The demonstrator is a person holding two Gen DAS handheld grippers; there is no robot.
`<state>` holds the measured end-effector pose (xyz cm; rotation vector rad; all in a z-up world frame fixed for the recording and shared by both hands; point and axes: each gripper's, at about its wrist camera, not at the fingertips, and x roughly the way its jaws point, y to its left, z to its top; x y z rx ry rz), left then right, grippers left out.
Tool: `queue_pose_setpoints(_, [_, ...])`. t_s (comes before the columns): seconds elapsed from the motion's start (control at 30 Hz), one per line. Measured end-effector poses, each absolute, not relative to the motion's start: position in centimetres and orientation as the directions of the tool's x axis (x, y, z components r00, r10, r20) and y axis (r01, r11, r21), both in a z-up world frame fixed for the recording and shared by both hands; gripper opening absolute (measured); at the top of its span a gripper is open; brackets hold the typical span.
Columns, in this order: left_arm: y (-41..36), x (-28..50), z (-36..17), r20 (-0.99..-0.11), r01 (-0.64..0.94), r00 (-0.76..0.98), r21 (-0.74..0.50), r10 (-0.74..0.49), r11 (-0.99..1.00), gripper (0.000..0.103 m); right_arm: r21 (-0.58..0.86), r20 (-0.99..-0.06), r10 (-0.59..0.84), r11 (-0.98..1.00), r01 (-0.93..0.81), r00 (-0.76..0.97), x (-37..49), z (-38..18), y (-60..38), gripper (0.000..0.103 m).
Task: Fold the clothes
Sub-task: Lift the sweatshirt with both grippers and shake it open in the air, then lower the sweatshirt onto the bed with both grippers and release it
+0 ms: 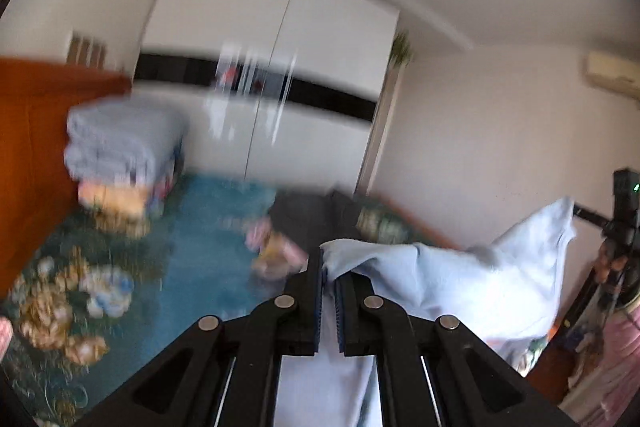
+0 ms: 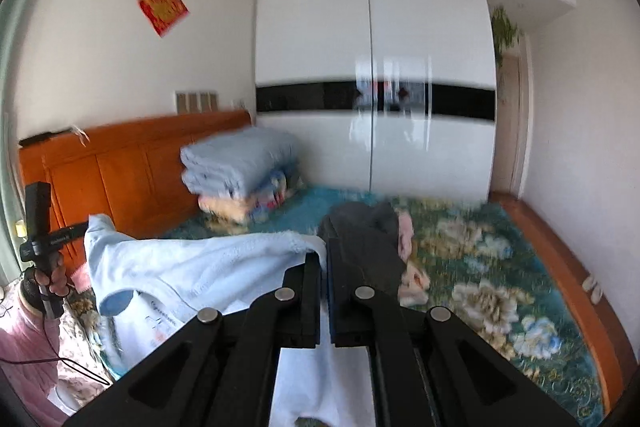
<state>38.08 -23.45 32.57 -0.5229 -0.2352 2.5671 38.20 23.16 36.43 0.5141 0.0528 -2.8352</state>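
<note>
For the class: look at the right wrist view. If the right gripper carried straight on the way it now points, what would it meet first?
Probably the dark grey garment lying on the bed, just past the right gripper, which is shut on the light blue garment. Depth is hard to judge in this fisheye view.

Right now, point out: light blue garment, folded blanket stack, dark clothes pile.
light blue garment (image 2: 192, 267), right wrist view, fleecy upper edge
folded blanket stack (image 2: 240, 163), right wrist view, top blue blanket
dark clothes pile (image 2: 364, 227), right wrist view, top fold

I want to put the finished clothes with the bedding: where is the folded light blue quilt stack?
The folded light blue quilt stack sits at the bed's head end, against the orange wooden headboard and left of the white wardrobe; in the left wrist view it is centre-left.
</note>
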Motion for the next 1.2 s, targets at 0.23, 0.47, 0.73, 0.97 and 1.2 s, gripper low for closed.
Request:
queue_pose_setpoints(0.23, [-19.2,24.7,12.5,-0.71,-0.284,-0.528,-0.369,0.466,-0.885,0.006,-0.015,-0.761,-0.117,-0.98,0.197,-0.639,23.2,17.2,23.5,0.002])
queue_pose_setpoints(0.47, [-17.0,18.0,-2.2,-0.856,-0.084,-0.289,-0.423,0.428,-0.902,0.006,0.107,-0.923,-0.114,-0.993,0.04,-0.368,14.0,-2.0,27.1,0.002])
queue_pose_setpoints(0.73, [-17.7,13.1,-4.8,-0.85,-0.001,-0.191,-0.5,0.491,-0.866,0.009,0.114,-0.941,-0.102,-0.993,-0.02,-0.324,8.3,-6.6,28.8,0.004])
queue_pose_setpoints(0.97, [-20.0,12.1,-5.5,-0.741,0.102,-0.142,-0.671,0.657,-0.735,0.011,0.139,-0.906,-0.153,-0.988,0.063,-0.395,9.0,-5.5,29.2,0.047])
queue_pose_setpoints(1.2, [-21.5,12.3,-3.1,-0.749,0.032,-0.122,-0.658,0.651,-0.752,0.065,-0.005,-0.887,-0.145,-0.947,0.321,-0.44,11.3,-1.9,26.6,0.056])
